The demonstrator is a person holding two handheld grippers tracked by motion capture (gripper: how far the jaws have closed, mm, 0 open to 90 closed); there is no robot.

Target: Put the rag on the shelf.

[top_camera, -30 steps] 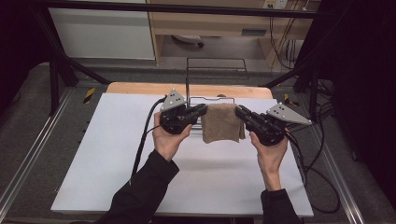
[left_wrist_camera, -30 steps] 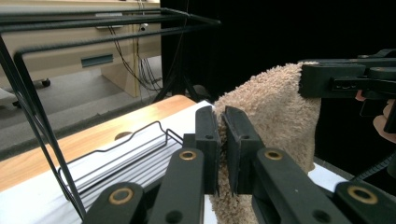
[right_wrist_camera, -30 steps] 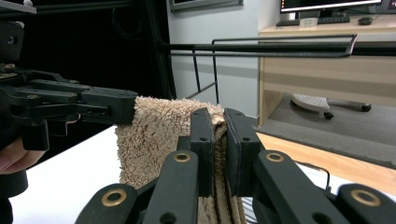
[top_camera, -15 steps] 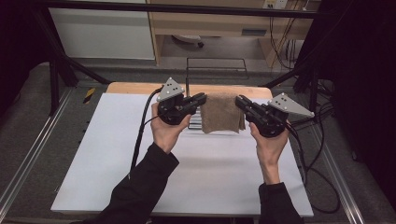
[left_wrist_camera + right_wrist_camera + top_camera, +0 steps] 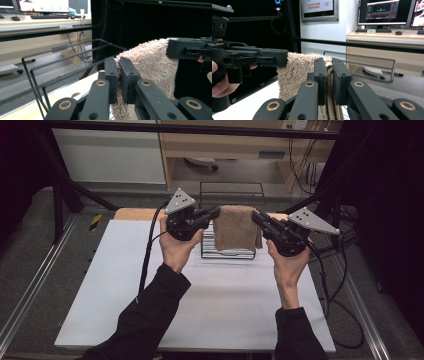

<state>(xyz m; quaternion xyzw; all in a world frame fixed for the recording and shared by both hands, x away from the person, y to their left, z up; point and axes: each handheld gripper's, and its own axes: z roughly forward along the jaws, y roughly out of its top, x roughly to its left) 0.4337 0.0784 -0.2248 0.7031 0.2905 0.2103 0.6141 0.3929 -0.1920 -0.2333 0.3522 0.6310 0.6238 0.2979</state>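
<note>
- While both grippers carry the cloth above it, the table [image 5: 100,285] reads as the largest item: a flat white sheet on a pale wooden top, matt, rectangular, smooth.
- Wire rack [image 5: 227,252]: thin black rod bent into parallel hoops, rigid and open-framed; it stands on the table at its far middle, directly under the cloth. In the left gripper view its bars [image 5: 62,50] run off to the left of the cloth.
- Towel [image 5: 235,227]: tan terry, folded, soft, with a looped, nubbly pile; it hangs in the air between the two grippers, just over the rack, with its lower edge draping in front of the wires.
- Left gripper [image 5: 216,212]: black hard plastic with brass-coloured pivot pins and a grey three-cornered plate; its jaws are clamped on the towel's left upper corner.
- Right gripper [image 5: 255,216]: same build; its jaws are pinched tight on the right upper corner, with folded layers of pile between the pads [image 5: 337,80].
- Step in hand, by judgement: the towel is carried taut over the rack, to be hung on it.
- Next move, by judgement: keep both corners level, lower so that the fold settles across a top bar, and only then let go; an uneven descent could let the limp cloth slide off.
</note>
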